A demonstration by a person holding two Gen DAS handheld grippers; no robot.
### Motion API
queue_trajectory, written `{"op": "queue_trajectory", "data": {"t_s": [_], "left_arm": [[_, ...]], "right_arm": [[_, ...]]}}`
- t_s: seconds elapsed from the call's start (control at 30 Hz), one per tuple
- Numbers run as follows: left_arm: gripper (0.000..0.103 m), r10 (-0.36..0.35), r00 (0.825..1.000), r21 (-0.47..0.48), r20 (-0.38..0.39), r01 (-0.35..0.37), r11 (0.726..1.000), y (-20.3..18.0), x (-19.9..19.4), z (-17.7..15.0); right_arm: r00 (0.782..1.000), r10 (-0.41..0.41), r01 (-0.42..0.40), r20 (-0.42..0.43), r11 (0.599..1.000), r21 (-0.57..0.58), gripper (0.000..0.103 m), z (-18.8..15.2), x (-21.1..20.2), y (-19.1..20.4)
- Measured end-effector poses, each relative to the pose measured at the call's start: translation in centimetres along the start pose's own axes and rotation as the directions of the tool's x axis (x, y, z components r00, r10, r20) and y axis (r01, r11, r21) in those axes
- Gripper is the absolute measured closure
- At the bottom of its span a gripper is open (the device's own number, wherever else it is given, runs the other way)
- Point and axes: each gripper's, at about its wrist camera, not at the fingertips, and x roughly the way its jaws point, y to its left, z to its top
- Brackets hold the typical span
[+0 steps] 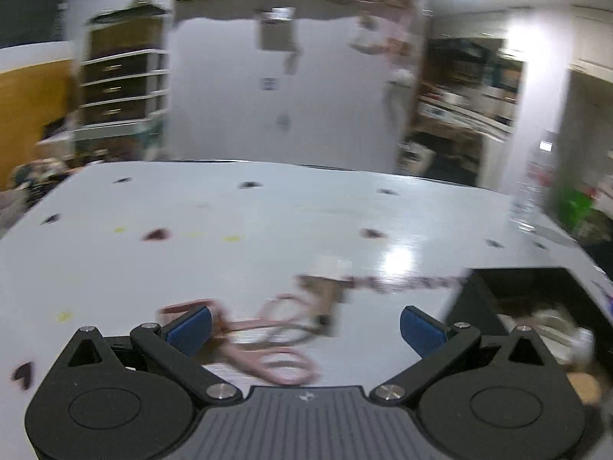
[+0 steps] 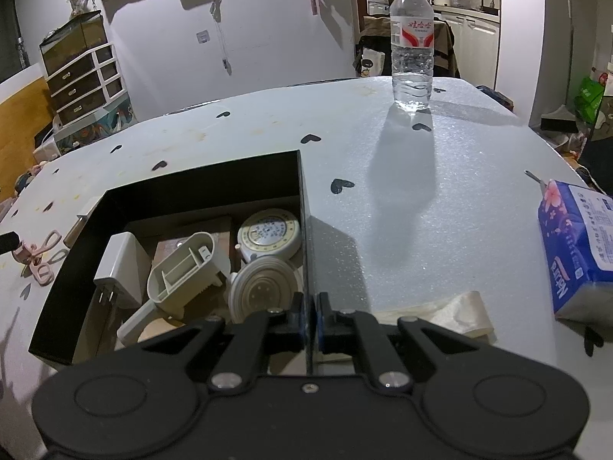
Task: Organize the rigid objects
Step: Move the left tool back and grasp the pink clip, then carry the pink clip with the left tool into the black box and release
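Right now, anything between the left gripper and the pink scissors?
Nothing visible. The left gripper is open with the pink scissors lying on the table directly ahead between its fingers; view is motion-blurred.

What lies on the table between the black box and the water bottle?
In the right wrist view, nothing stands between the black box and the water bottle: only bare table with small black heart marks.
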Motion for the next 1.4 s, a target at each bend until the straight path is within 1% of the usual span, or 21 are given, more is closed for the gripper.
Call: {"op": "queue_trajectory", "data": {"t_s": [0.1, 0.17, 0.3, 0.37, 0.43, 0.47, 0.5, 0.57, 0.6, 0.63, 0.67, 0.7, 0.8, 0.9, 0.97, 1.07, 1.13, 1.17, 1.27, 1.33, 1.4], "left_arm": [[0.000, 0.085, 0.996, -0.061, 0.000, -0.085, 0.995, 1.7, 1.0, -0.2], [0.000, 0.123, 0.992, -0.117, 0.004, -0.121, 0.986, 2.9, 1.7, -0.4], [0.000, 0.168, 0.986, -0.261, 0.018, -0.158, 0.952, 5.2, 2.9, -1.1], [0.001, 0.188, 0.982, -0.308, 0.022, -0.172, 0.936, 5.8, 3.5, -1.3], [0.003, 0.190, 0.982, -0.344, 0.024, -0.170, 0.923, 6.4, 4.2, -1.6], [0.005, 0.188, 0.982, -0.352, 0.025, -0.168, 0.921, 6.5, 4.5, -1.7], [0.009, 0.188, 0.982, -0.351, 0.024, -0.168, 0.921, 6.5, 4.7, -1.8], [0.016, 0.213, 0.976, -0.324, 0.035, -0.190, 0.927, 6.4, 4.9, -2.0], [0.021, 0.220, 0.975, -0.321, 0.036, -0.197, 0.926, 6.3, 5.0, -1.9], [0.031, 0.212, 0.977, -0.323, 0.038, -0.188, 0.927, 6.3, 5.0, -1.8], [0.034, 0.208, 0.977, -0.324, 0.039, -0.185, 0.928, 6.4, 5.0, -1.9], [0.045, 0.203, 0.978, -0.323, 0.038, -0.181, 0.929, 6.5, 5.1, -2.0], [0.044, 0.200, 0.979, -0.306, 0.035, -0.180, 0.935, 6.2, 5.1, -2.1], [0.045, 0.188, 0.982, -0.320, 0.033, -0.168, 0.932, 6.2, 4.8, -2.1], [0.045, 0.160, 0.986, -0.344, 0.051, -0.133, 0.930, 6.0, 4.1, -1.8], [0.045, 0.062, 0.992, -0.358, 0.110, -0.018, 0.934, 5.0, 2.1, -0.6], [0.045, -0.029, 0.989, -0.342, 0.146, 0.078, 0.936, 3.9, 0.9, 0.2], [0.045, -0.077, 0.985, -0.323, 0.158, 0.125, 0.938, 3.1, 0.3, 0.7], [0.045, -0.194, 0.968, -0.260, 0.160, 0.230, 0.938, 0.4, -0.7, 1.5], [0.045, -0.276, 0.949, -0.211, 0.150, 0.304, 0.929, -1.7, -1.2, 1.7], [0.045, -0.341, 0.931, -0.152, 0.129, 0.359, 0.921, -4.1, -1.5, 1.7]], "right_arm": [[1.000, -0.003, 0.003, -0.001, 1.000, -0.002, 0.097, 0.0, 0.0, 0.0], [1.000, -0.005, 0.005, -0.003, 1.000, -0.002, 0.097, 0.1, 0.0, 0.1], [1.000, -0.008, 0.008, -0.004, 1.000, -0.002, 0.097, 0.1, 0.1, 0.1], [1.000, -0.009, 0.009, -0.004, 1.000, -0.002, 0.097, 0.1, 0.1, 0.2], [1.000, -0.009, 0.009, -0.005, 1.000, -0.003, 0.097, 0.1, 0.1, 0.2], [1.000, -0.010, 0.010, -0.005, 1.000, -0.003, 0.097, 0.1, 0.1, 0.2], [1.000, -0.009, 0.009, -0.004, 1.000, -0.003, 0.097, 0.1, 0.1, 0.2], [1.000, -0.009, 0.009, -0.004, 1.000, -0.002, 0.097, 0.1, 0.1, 0.2], [1.000, -0.009, 0.009, -0.004, 1.000, -0.002, 0.097, 0.1, 0.1, 0.2], [1.000, -0.009, 0.009, -0.004, 1.000, -0.003, 0.097, 0.1, 0.1, 0.2], [1.000, -0.010, 0.009, -0.004, 1.000, -0.003, 0.097, 0.1, 0.1, 0.2], [1.000, -0.010, 0.010, -0.004, 1.000, -0.004, 0.097, 0.1, 0.1, 0.1], [1.000, -0.007, 0.007, -0.004, 1.000, -0.002, 0.097, 0.1, 0.1, 0.1], [1.000, -0.009, 0.009, -0.006, 1.000, -0.005, 0.097, 0.2, 0.2, 0.2], [1.000, -0.010, 0.010, -0.007, 1.000, -0.007, 0.097, 0.2, 0.3, 0.2], [1.000, -0.013, 0.013, -0.006, 1.000, -0.010, 0.097, 0.2, 0.3, 0.2], [1.000, -0.011, 0.011, -0.006, 1.000, -0.008, 0.097, 0.2, 0.3, 0.2], [1.000, -0.010, 0.010, -0.005, 1.000, -0.006, 0.097, 0.2, 0.3, 0.2], [1.000, -0.007, 0.007, -0.004, 1.000, -0.006, 0.097, 0.1, 0.2, 0.1], [1.000, -0.007, 0.007, -0.004, 1.000, -0.006, 0.097, 0.1, 0.2, 0.1], [1.000, -0.004, 0.004, -0.004, 1.000, -0.005, 0.097, 0.1, 0.2, 0.0]]}}
